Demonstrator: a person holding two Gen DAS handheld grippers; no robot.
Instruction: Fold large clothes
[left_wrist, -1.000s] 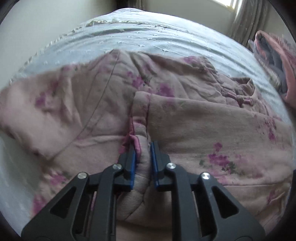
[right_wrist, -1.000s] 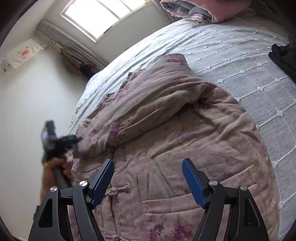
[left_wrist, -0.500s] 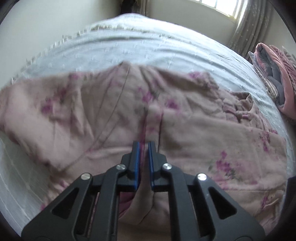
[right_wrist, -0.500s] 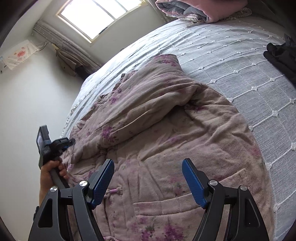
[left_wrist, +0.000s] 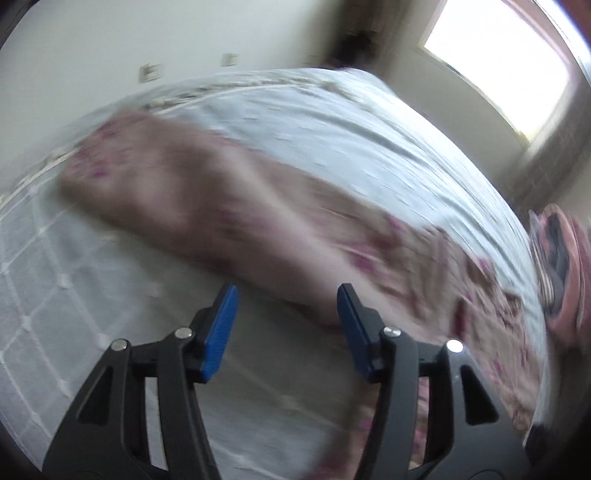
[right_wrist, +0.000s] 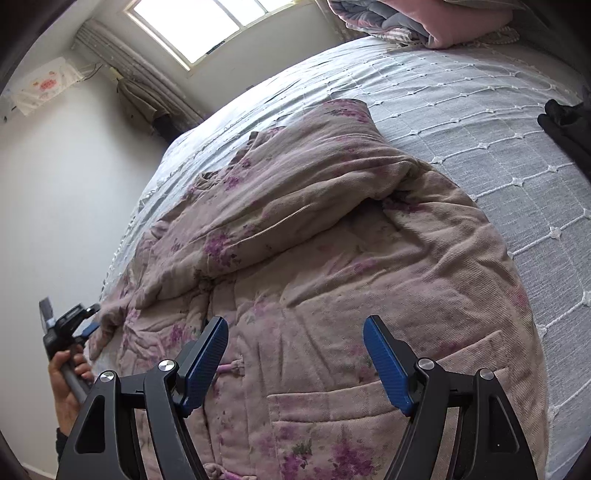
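Note:
A large pink padded jacket with purple flowers (right_wrist: 332, 258) lies spread on the bed, one sleeve folded across its front. In the blurred left wrist view the jacket (left_wrist: 258, 218) stretches across the bedspread beyond my left gripper (left_wrist: 284, 317), which is open and empty just short of the cloth's edge. The left gripper also shows in the right wrist view (right_wrist: 79, 319) at the jacket's left edge, held by a hand. My right gripper (right_wrist: 295, 350) is open and empty, hovering over the jacket's front near a knot button (right_wrist: 229, 367).
The bed has a light blue-grey quilted bedspread (right_wrist: 480, 122). Folded pink and grey bedding (right_wrist: 406, 18) lies at its head, also seen in the left wrist view (left_wrist: 561, 266). A dark garment (right_wrist: 569, 122) lies at the right edge. A wall runs along the bed's left side.
My left gripper has let go of the jacket's fold, opened, and pulled back to the left edge. The right gripper has stayed open over the jacket's front.

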